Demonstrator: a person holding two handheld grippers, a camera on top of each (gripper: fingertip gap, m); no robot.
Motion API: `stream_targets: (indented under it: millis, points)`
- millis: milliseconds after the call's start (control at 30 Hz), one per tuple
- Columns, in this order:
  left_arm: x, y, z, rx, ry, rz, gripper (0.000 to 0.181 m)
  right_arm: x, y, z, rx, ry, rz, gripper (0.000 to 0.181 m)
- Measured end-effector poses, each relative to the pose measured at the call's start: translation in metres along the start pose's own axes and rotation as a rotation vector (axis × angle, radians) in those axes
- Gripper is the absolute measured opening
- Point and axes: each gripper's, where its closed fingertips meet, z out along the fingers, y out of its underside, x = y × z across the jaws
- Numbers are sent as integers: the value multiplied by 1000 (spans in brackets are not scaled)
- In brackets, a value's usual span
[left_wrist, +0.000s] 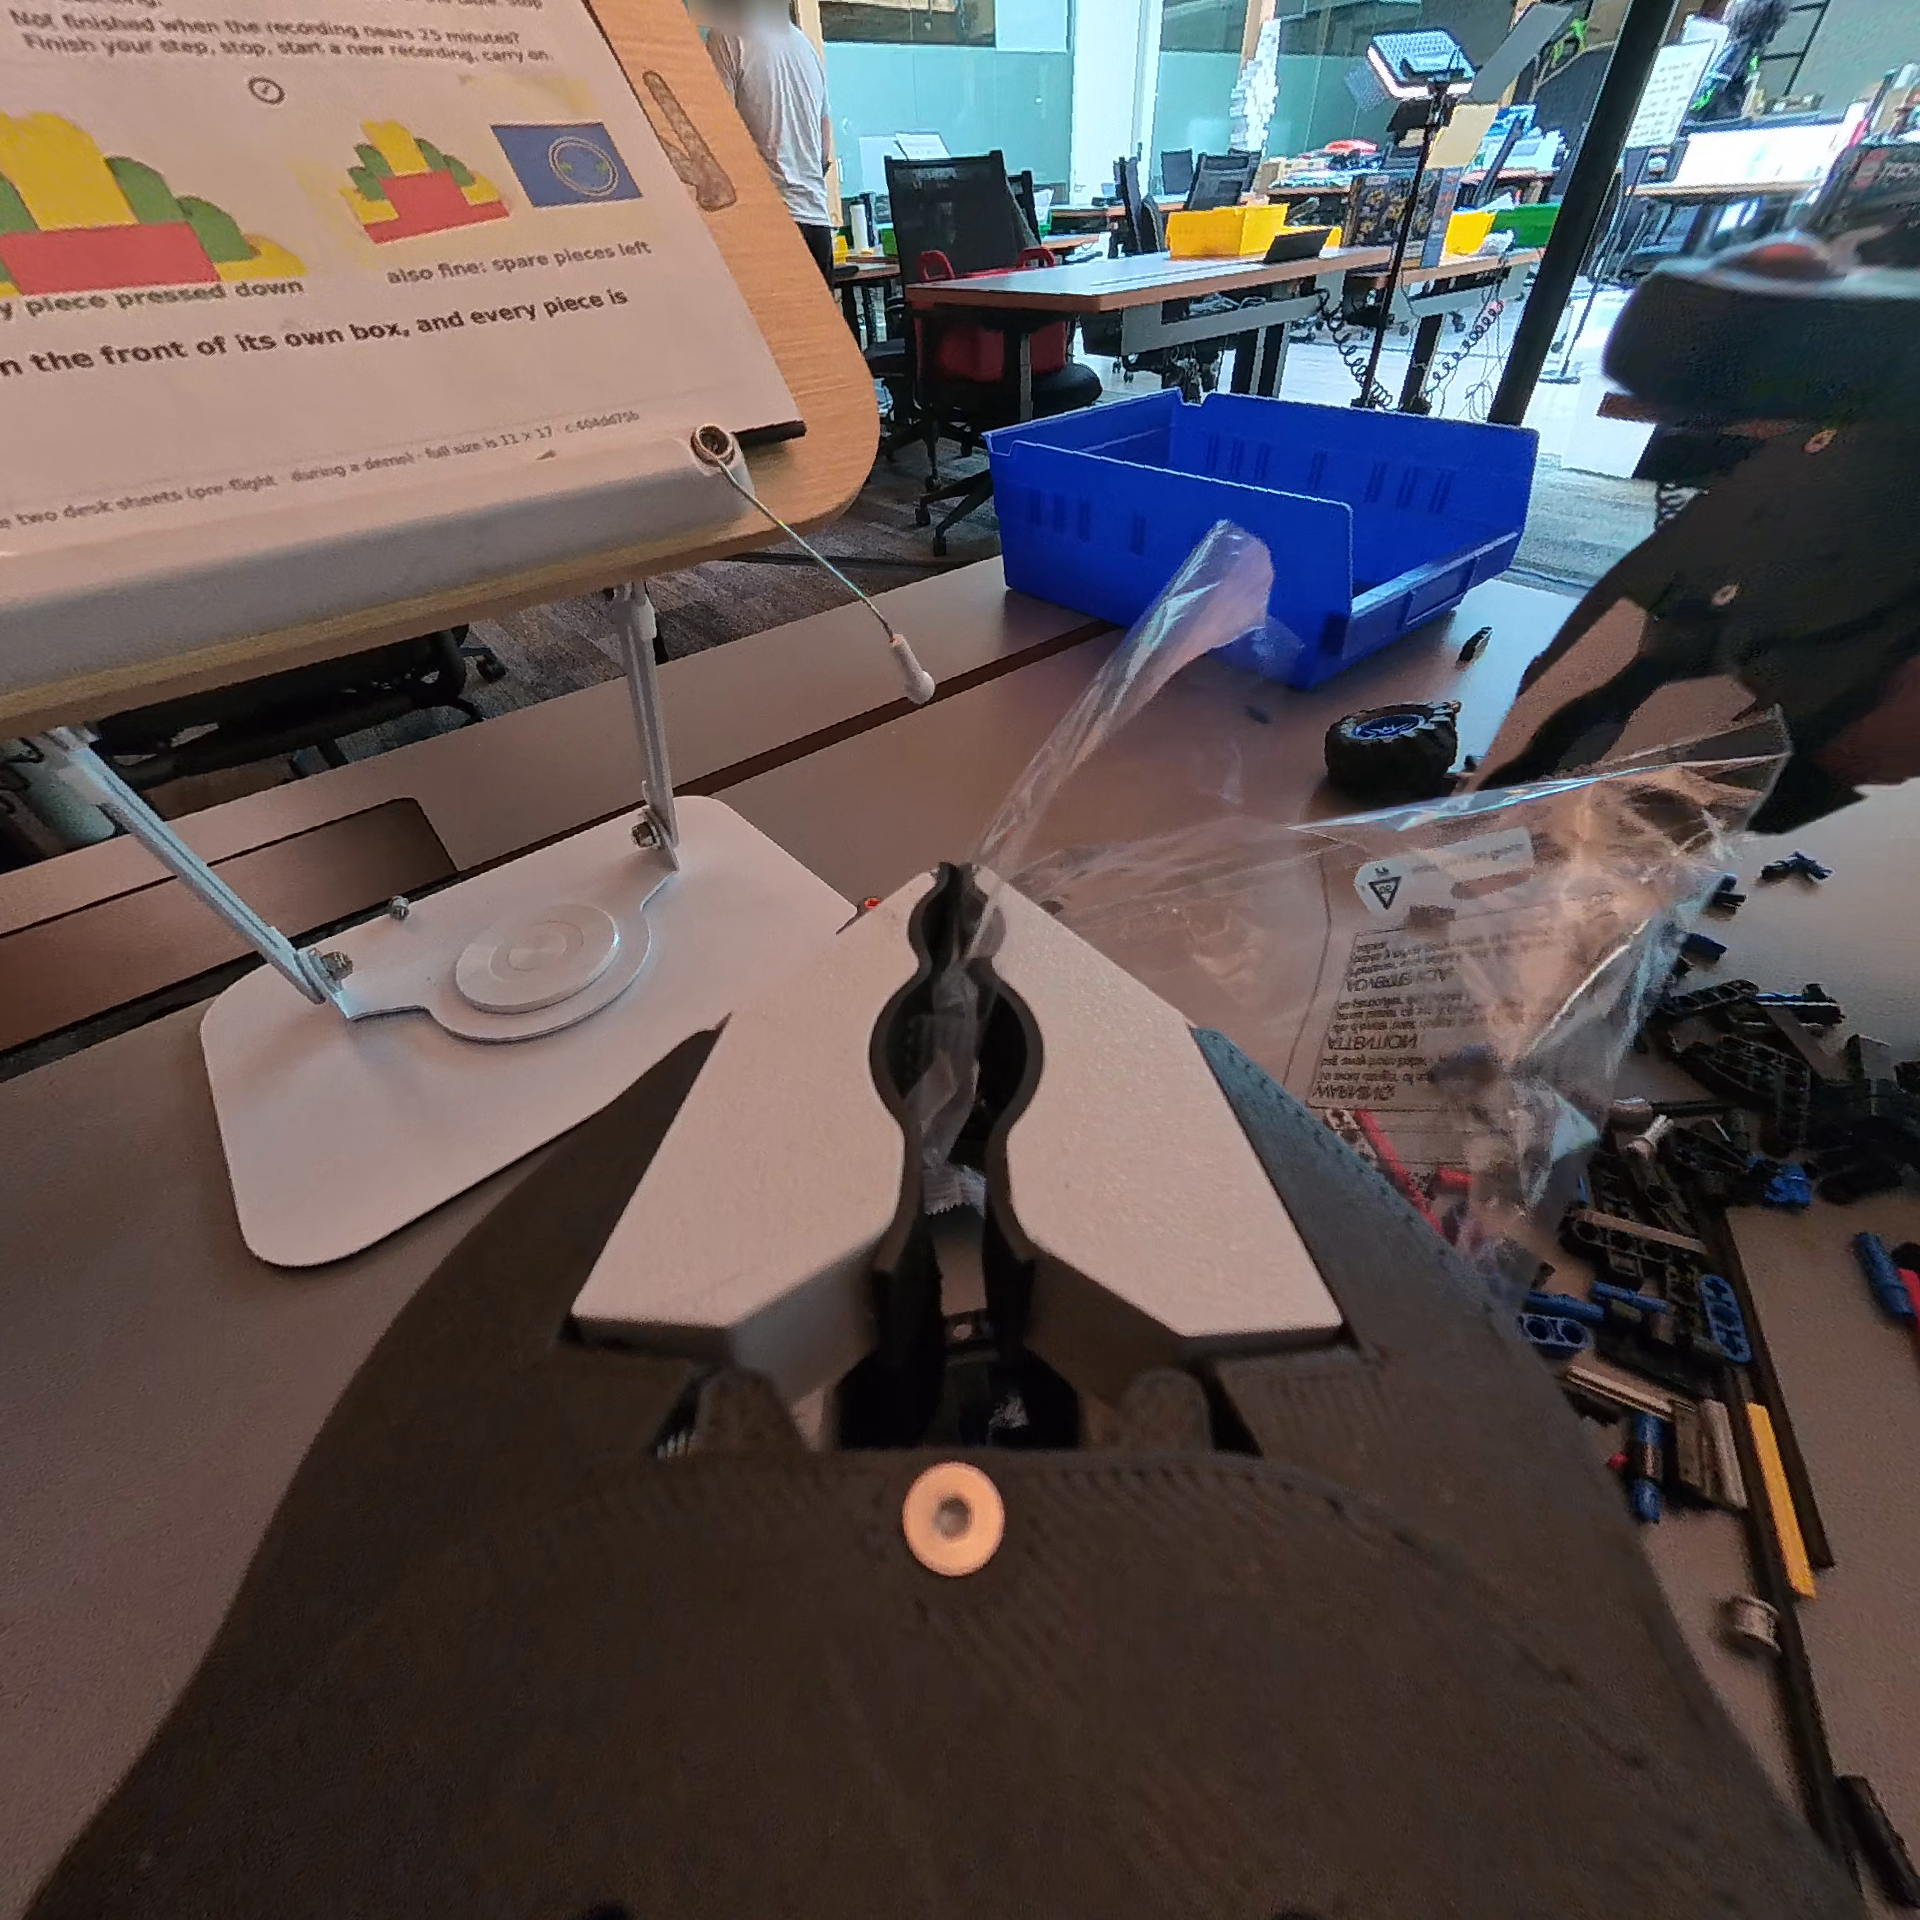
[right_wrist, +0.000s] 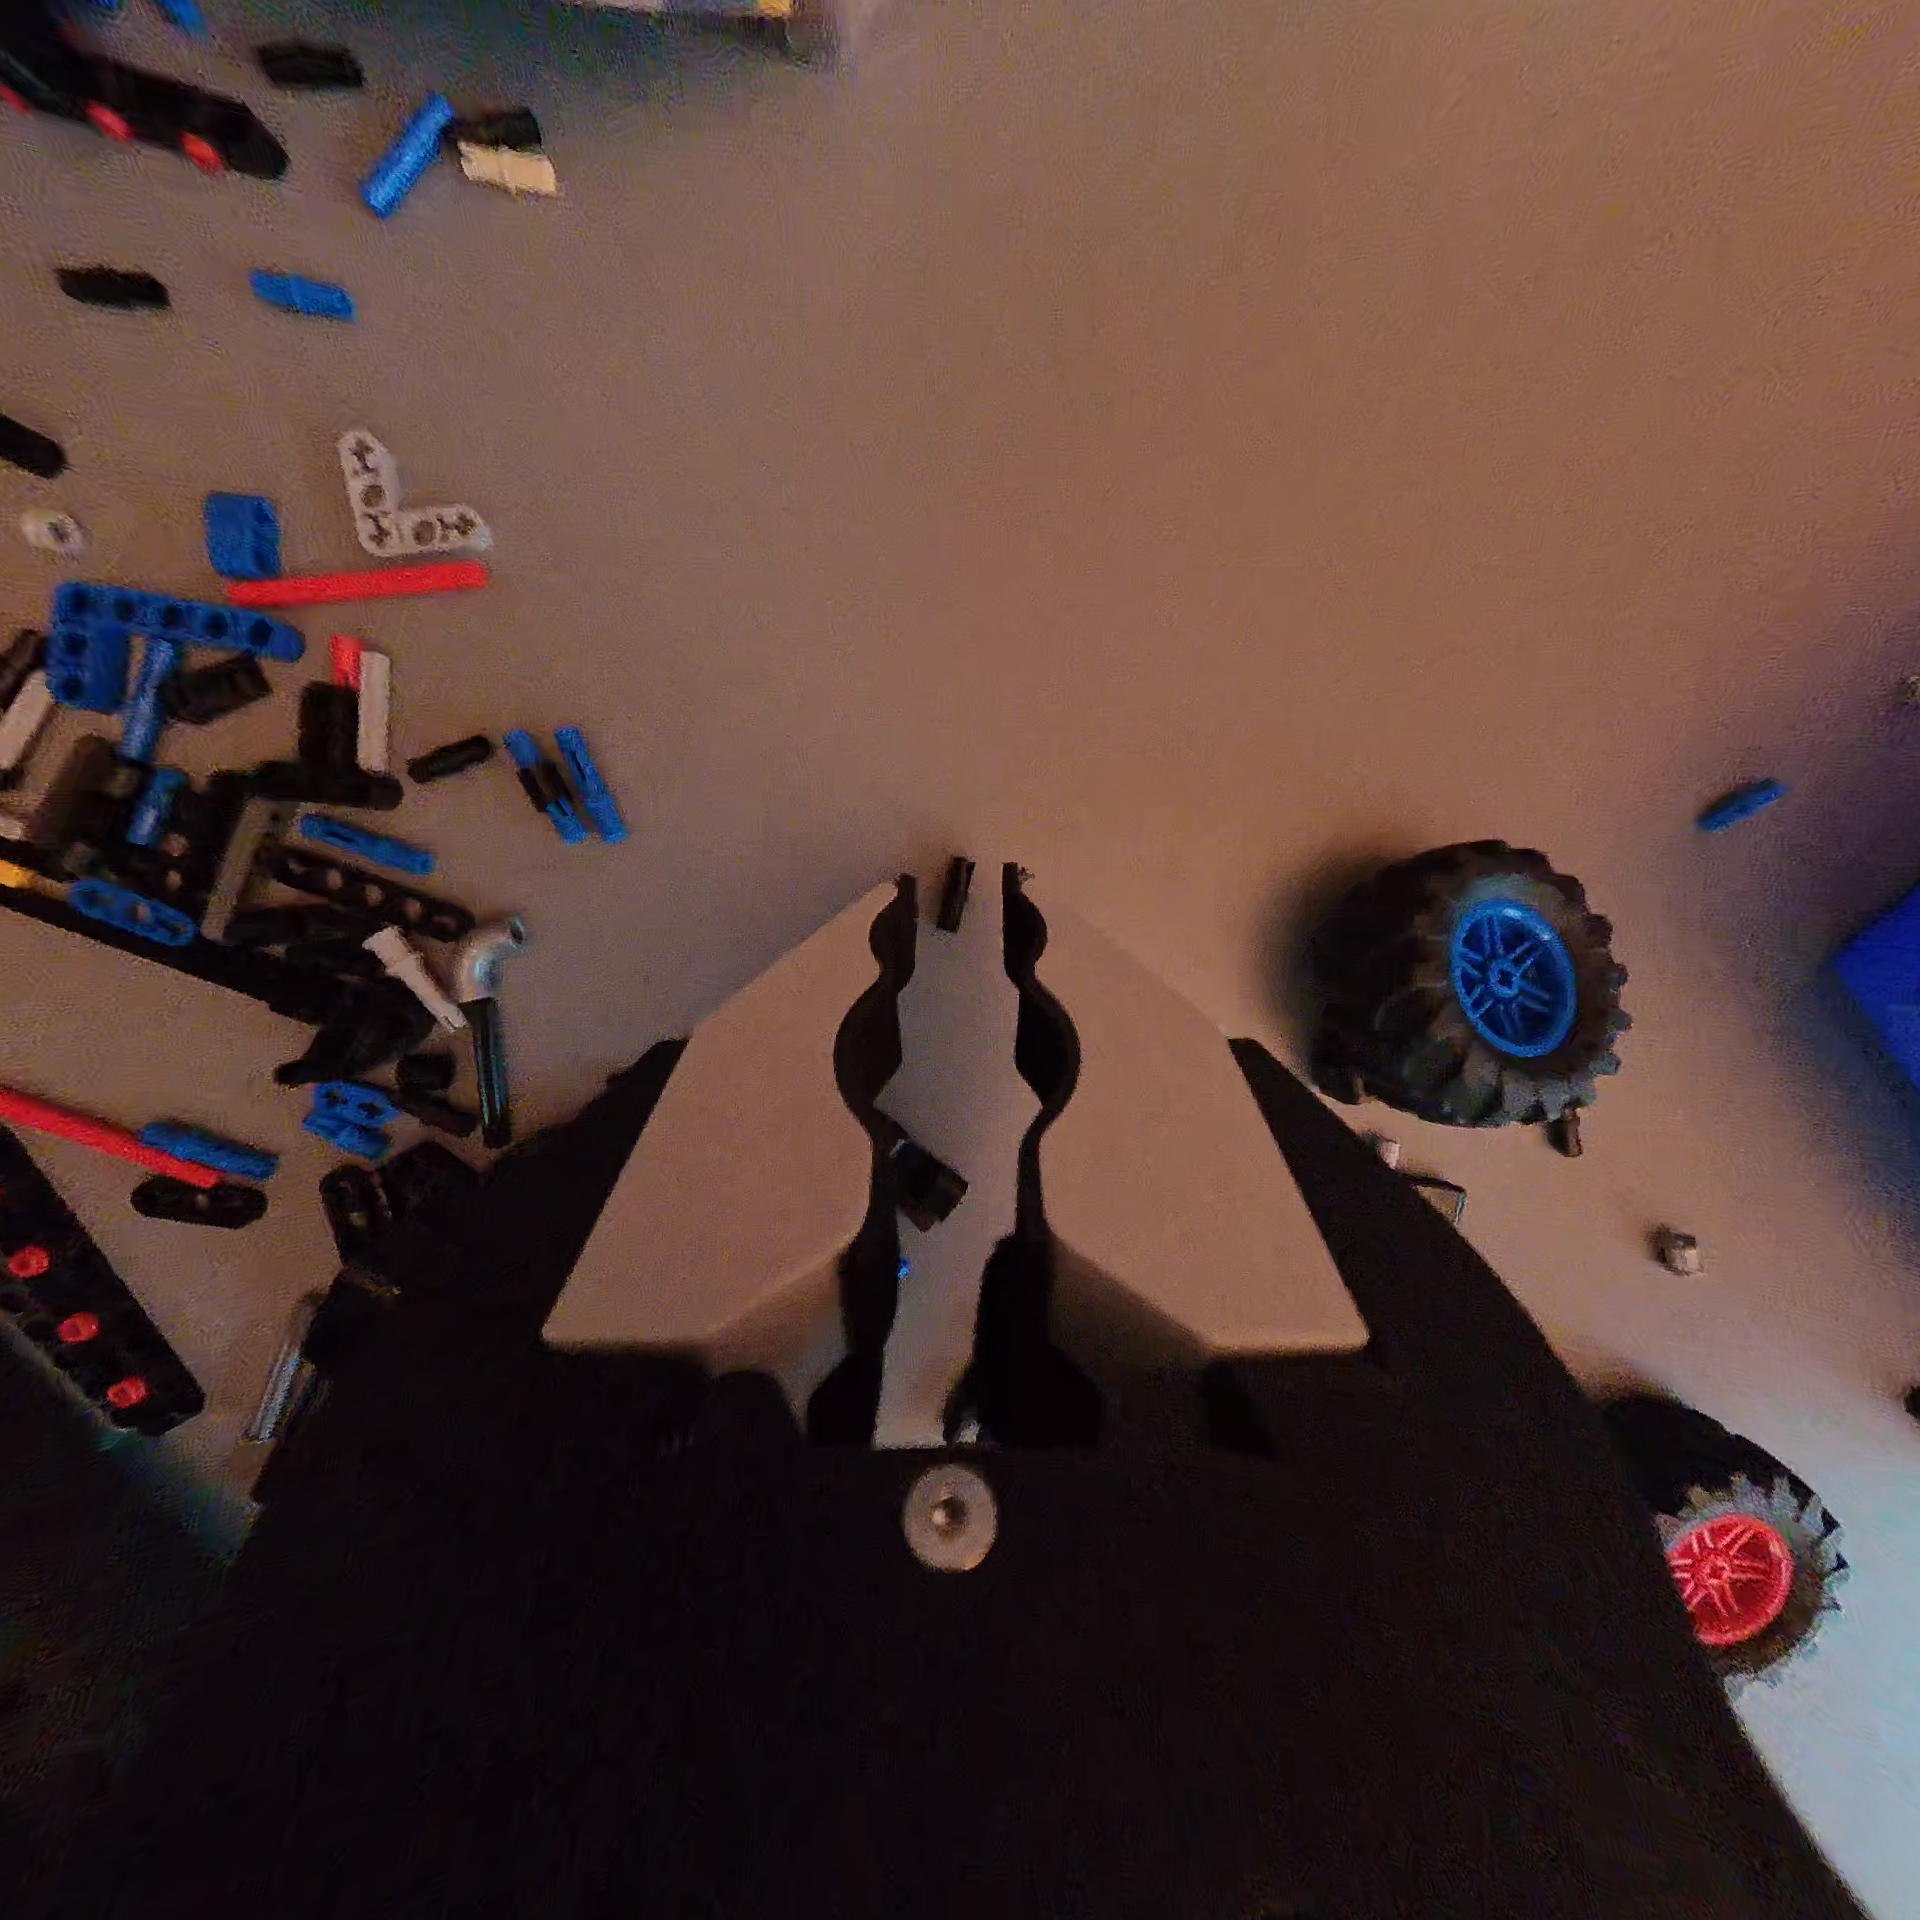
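My left gripper (left_wrist: 961, 883) is shut on a corner of a clear plastic bag (left_wrist: 1455, 935). The bag hangs to the right over a pile of small black, blue and red building pieces (left_wrist: 1714, 1143); a torn strip of it stands up from the jaws. My right gripper (right_wrist: 961, 883) is open a little and points down at the table. A small black pin (right_wrist: 954, 894) shows in the gap at its tips; I cannot tell if it touches a finger. The right gripper also shows in the left wrist view (left_wrist: 1766, 520), just beyond the bag's far corner.
A blue bin (left_wrist: 1247, 499) stands at the table's far edge. A black tyre with a blue hub (right_wrist: 1475, 982) lies right of my right gripper, and one with a red hub (right_wrist: 1735, 1579) nearer. Loose pieces (right_wrist: 208, 831) lie left. A white stand (left_wrist: 436, 1039) holds a printed sheet.
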Motion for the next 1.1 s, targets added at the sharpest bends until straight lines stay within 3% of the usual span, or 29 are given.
stream_targets:
  millis: [200, 367, 467, 600, 667, 733, 867, 967, 1100]
  points:
    - [-2, 0, -2, 3, -6, -5, 0, 0, 12, 18, -69, -29, 13, 3]
    - [0, -2, -2, 7, 1, -4, 0, 5, 9, 14, -46, -7, 16, 3]
    - [2, -3, -2, 10, 7, -1, 0, -14, -37, -20, 167, -43, -21, 2]
    - [4, -3, -1, 8, 11, 10, 0, -82, -128, -99, 559, -146, -209, 2]
    - [4, -3, -1, 8, 11, 8, 0, -118, -153, -115, 612, -209, -299, 3]
    - [3, -2, -1, 8, 9, 8, 0, -140, -168, -105, 569, -208, -381, 3]
    - [2, -3, -2, 9, 6, 7, 0, -142, -174, -75, 468, -117, -438, 20]
    - [3, -3, -2, 10, 11, 8, 0, -130, -168, -86, 530, -120, -361, 24]
    - [5, -3, -1, 8, 18, 12, 0, -78, -120, -105, 493, 3, -223, 23]
